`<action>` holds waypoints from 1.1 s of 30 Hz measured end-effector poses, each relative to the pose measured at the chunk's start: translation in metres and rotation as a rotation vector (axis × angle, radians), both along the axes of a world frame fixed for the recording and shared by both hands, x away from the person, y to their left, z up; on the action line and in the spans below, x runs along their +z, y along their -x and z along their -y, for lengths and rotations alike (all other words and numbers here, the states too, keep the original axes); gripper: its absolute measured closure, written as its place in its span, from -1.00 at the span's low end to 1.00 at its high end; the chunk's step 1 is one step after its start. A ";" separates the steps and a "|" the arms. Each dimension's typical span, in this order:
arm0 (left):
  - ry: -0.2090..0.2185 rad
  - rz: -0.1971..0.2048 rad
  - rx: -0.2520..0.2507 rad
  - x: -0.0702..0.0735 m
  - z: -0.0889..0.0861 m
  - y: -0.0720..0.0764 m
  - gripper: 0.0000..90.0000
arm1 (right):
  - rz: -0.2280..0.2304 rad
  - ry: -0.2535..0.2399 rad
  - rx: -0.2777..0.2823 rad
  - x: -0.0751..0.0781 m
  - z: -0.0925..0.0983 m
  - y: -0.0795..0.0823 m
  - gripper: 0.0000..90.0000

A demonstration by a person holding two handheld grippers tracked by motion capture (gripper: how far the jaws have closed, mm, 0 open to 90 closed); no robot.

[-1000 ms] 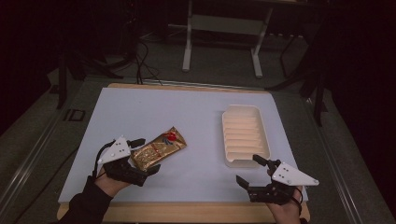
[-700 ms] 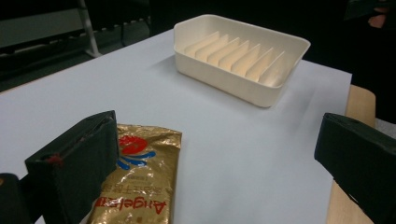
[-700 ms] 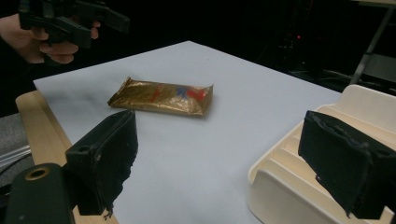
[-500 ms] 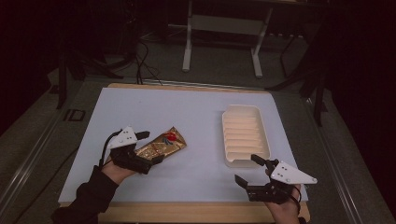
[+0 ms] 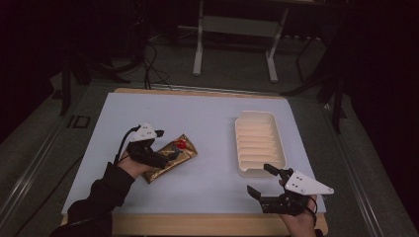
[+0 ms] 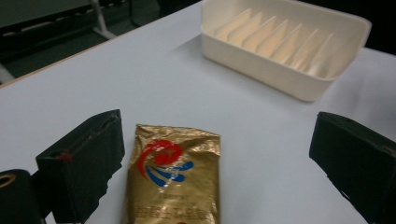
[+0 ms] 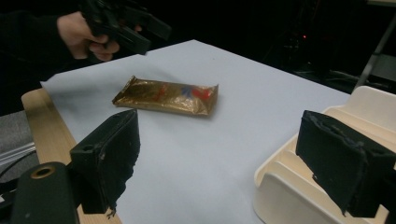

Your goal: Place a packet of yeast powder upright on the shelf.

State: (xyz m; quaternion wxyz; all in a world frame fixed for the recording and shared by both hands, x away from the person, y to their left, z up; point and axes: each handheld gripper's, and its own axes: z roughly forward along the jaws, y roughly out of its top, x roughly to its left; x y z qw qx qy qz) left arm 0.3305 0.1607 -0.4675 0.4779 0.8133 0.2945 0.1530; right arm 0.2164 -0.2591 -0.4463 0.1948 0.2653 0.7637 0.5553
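A gold foil packet (image 5: 170, 157) with a red and blue swirl printed on it lies flat on the pale blue sheet (image 5: 197, 123) that covers the table; every place below is told from this packet. In the high view the left gripper (image 5: 165, 150) sits right over the packet's near left part, held in the person's left hand (image 5: 132, 165), whose dark sleeve (image 5: 99, 195) runs back to the table's near edge. In the left gripper view its jaws stand wide apart with nothing between them: the left one lies just beside the packet's (image 6: 175, 179) long edge, while the right one is well clear of it on the other side. The packet lies on the sheet, gripped by neither jaw.

To the packet's right, well apart from it, stands a cream ribbed tray (image 5: 259, 143), its long side running away from the person. Beyond the tray's near end, farther right and nearer the person than the packet, the right gripper (image 5: 261, 180) hovers just over the table's wooden edge (image 5: 197, 224) in the right hand (image 5: 299, 219). Its jaws are also spread wide and empty; in the right gripper view the packet (image 7: 166, 97) lies well ahead of them, and the tray's corner (image 7: 299, 186) is just behind the right jaw
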 end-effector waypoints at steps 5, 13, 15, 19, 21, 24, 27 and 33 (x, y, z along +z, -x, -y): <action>-0.016 -0.029 0.003 -0.009 0.003 -0.014 -0.75 | -0.010 0.001 0.004 -0.001 0.000 -0.001 -0.70; -0.052 -0.066 0.022 -0.023 0.006 -0.036 -0.63 | -0.011 -0.001 0.012 -0.002 0.000 0.000 -0.69; -0.064 -0.072 0.035 -0.028 0.007 -0.041 -0.62 | -0.012 -0.002 0.013 -0.002 0.000 -0.001 -0.69; -0.073 -0.081 0.072 -0.037 0.010 -0.049 -0.57 | -0.020 0.000 0.017 -0.003 0.000 0.000 -0.69; -0.065 -0.092 0.073 -0.039 0.011 -0.053 -0.55 | -0.020 0.000 0.017 -0.003 0.000 -0.001 -0.69; -0.074 -0.117 0.061 -0.041 0.014 -0.060 -0.50 | -0.024 0.001 0.018 -0.004 0.000 -0.001 -0.68; -0.092 -0.131 0.054 -0.042 0.018 -0.067 -0.46 | -0.030 0.005 0.022 -0.005 -0.001 -0.002 -0.68; -0.109 -0.138 0.047 -0.046 0.022 -0.077 -0.35 | -0.032 0.004 0.025 -0.005 0.000 -0.001 -0.67</action>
